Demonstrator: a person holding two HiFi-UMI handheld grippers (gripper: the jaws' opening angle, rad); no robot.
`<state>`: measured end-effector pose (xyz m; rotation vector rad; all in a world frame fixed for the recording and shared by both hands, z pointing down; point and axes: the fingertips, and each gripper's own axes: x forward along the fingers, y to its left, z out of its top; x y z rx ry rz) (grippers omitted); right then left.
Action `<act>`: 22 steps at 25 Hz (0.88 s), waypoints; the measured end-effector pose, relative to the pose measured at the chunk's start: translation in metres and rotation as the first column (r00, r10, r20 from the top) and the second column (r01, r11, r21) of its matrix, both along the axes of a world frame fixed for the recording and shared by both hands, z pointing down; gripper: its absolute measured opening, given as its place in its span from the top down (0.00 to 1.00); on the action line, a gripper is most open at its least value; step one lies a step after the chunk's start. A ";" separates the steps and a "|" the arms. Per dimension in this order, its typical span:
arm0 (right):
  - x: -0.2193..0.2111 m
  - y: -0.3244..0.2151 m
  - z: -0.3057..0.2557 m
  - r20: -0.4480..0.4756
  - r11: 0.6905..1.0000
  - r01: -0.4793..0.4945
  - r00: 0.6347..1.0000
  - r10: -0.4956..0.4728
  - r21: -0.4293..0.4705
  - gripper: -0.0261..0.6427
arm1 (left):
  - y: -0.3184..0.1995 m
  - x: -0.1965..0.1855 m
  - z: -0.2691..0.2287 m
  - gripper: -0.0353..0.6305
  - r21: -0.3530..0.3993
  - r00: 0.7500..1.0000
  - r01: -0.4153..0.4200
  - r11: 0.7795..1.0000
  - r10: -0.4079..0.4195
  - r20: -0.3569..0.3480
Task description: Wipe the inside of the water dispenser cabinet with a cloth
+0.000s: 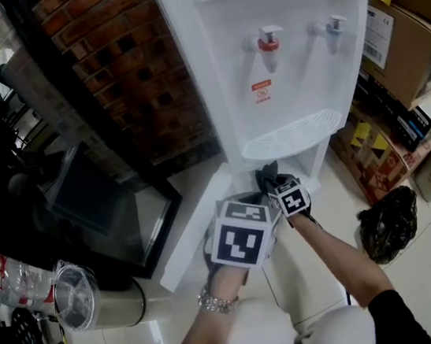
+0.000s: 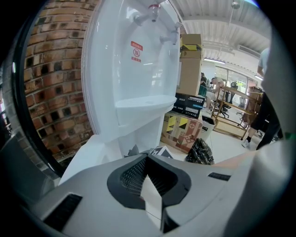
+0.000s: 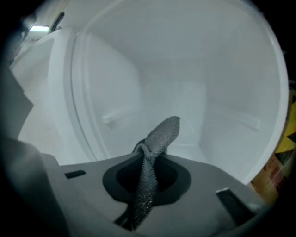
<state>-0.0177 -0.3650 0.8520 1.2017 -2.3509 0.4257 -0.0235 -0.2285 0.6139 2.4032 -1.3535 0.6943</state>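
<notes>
Interior of the white plastic cabinet (image 3: 194, 78) at the foot of the tall white water dispenser (image 1: 280, 63) is shown in the right gripper view. Smooth pale walls are seen, with a short ledge moulded on the left wall and another on the right, and the tip of the grey mesh cloth (image 3: 159, 136) is held up within the opening. Whether the cloth touches any wall cannot be told. The cloth is clamped by the right gripper (image 3: 149, 159), whose jaws are closed on its middle. It is twisted into a narrow rope with a fine scaled weave. Its long axis runs from the near edge up and away into the cabinet, and the rounded free end is pointed far and slightly right. In the head view the same gripper is seen at the mouth of the cabinet, just below the white grilled drip tray (image 1: 294, 134), with the white cabinet door (image 1: 199, 225) standing open to the left. The left gripper (image 2: 150, 187) is held just on the near side of it, outside the cabinet, its jaws set together with nothing between them. To the right of the dispenser, brown cardboard boxes (image 1: 403, 37) are stacked, their contents hidden, and a crumpled black plastic bag (image 1: 388, 222) lies on the pale tiled floor (image 1: 428, 272).
</notes>
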 end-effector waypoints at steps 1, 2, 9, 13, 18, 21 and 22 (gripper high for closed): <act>-0.007 0.003 0.003 -0.010 1.000 0.023 1.000 -0.023 -0.002 0.92 | 0.000 0.000 0.000 0.94 0.000 1.000 0.001 1.000 -0.001 0.000; -0.009 0.005 0.009 -0.019 0.999 0.032 0.999 -0.032 -0.013 0.92 | 0.000 0.000 0.000 0.94 0.001 1.000 0.002 1.000 -0.002 0.000; 0.066 -0.013 0.042 -0.108 0.986 -0.145 0.985 0.137 -0.078 0.92 | 0.001 -0.002 -0.001 0.94 0.002 1.000 0.006 1.000 -0.006 -0.002; 0.118 -0.025 0.034 -0.129 0.965 -0.262 0.958 0.255 -0.034 0.92 | 0.000 0.001 0.000 0.94 0.000 1.000 -0.001 1.000 0.001 -0.005; 0.126 -0.027 0.030 -0.116 0.962 -0.272 0.956 0.268 -0.015 0.92 | -0.001 0.001 0.002 0.94 -0.004 1.000 -0.002 1.000 0.001 -0.003; 0.103 -0.024 0.028 -0.078 0.972 -0.233 0.970 0.230 -0.020 0.92 | -0.002 -0.001 0.003 0.94 -0.005 1.000 0.005 1.000 -0.005 0.000; 0.091 -0.021 0.029 -0.063 0.978 -0.207 0.977 0.205 -0.027 0.92 | -0.002 -0.002 0.003 0.94 -0.006 1.000 0.007 1.000 -0.007 0.001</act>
